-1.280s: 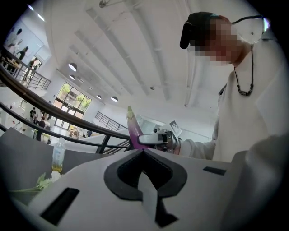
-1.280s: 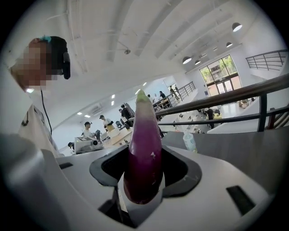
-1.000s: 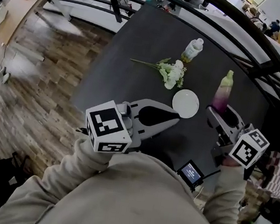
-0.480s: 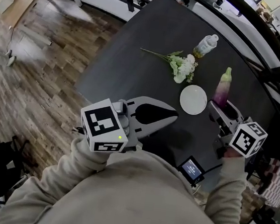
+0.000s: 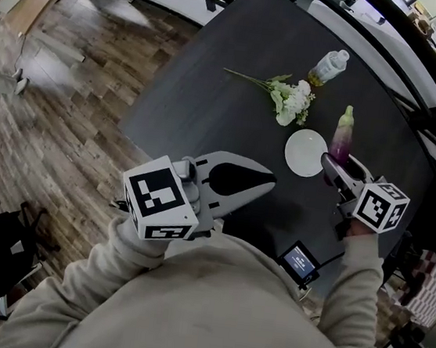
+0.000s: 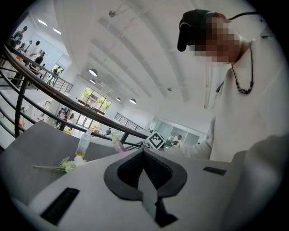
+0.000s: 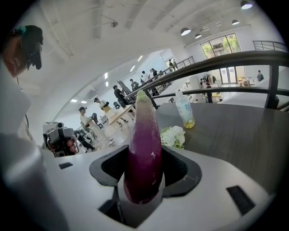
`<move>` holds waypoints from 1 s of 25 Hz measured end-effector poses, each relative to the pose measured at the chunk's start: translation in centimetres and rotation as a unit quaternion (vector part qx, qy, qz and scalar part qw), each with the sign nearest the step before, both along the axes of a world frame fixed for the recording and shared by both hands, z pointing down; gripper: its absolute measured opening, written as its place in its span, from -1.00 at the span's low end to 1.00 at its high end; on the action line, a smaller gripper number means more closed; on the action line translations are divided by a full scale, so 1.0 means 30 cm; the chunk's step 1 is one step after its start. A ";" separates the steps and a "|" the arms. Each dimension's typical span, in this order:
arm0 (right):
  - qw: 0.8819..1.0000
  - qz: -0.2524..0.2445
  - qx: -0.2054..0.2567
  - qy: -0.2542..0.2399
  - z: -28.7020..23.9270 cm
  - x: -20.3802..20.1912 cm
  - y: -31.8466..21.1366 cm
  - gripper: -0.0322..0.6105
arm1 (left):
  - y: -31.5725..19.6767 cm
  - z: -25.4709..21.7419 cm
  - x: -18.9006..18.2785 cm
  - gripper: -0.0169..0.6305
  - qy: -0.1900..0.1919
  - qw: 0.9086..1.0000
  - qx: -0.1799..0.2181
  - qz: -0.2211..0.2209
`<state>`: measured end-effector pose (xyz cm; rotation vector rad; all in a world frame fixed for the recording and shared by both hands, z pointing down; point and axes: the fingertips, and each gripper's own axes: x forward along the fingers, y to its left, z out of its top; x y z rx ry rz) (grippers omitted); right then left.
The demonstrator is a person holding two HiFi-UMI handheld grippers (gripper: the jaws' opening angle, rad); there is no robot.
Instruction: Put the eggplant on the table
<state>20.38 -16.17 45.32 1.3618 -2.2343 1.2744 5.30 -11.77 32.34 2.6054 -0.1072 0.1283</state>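
Observation:
The eggplant [image 5: 342, 136] is purple with a pale green tip, and my right gripper [image 5: 332, 167] is shut on its thick lower end. It stands over the dark table [image 5: 211, 105], just right of a white plate [image 5: 306, 152]. In the right gripper view the eggplant [image 7: 144, 149] points up and away between the pads of the gripper [image 7: 143, 173]. I cannot tell whether it touches the table. My left gripper [image 5: 269, 185] hangs over the table's near edge, shut and empty, and its jaws [image 6: 143, 151] meet at the tips.
A bunch of white flowers [image 5: 291, 101] and a clear bottle [image 5: 328, 66] lie beyond the plate. A small device with a lit screen [image 5: 299, 263] sits at the near table edge. A dark railing [image 5: 418, 83] runs behind the table. Wooden floor [image 5: 60, 110] lies to the left.
My right gripper has sunk toward the table with the eggplant, ending beside the plate. The left gripper has stayed in much the same place, still shut.

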 end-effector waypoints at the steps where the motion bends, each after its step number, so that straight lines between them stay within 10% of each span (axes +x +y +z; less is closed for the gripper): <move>1: 1.000 0.000 -0.005 0.001 0.018 0.004 0.001 -0.18 | 0.003 0.003 -0.001 -0.93 0.000 1.000 -0.002 -0.001; 25: 0.982 -0.031 -0.163 0.095 0.583 0.057 -0.004 -0.18 | -0.017 0.073 -0.040 -0.93 0.002 0.999 -0.044 -0.032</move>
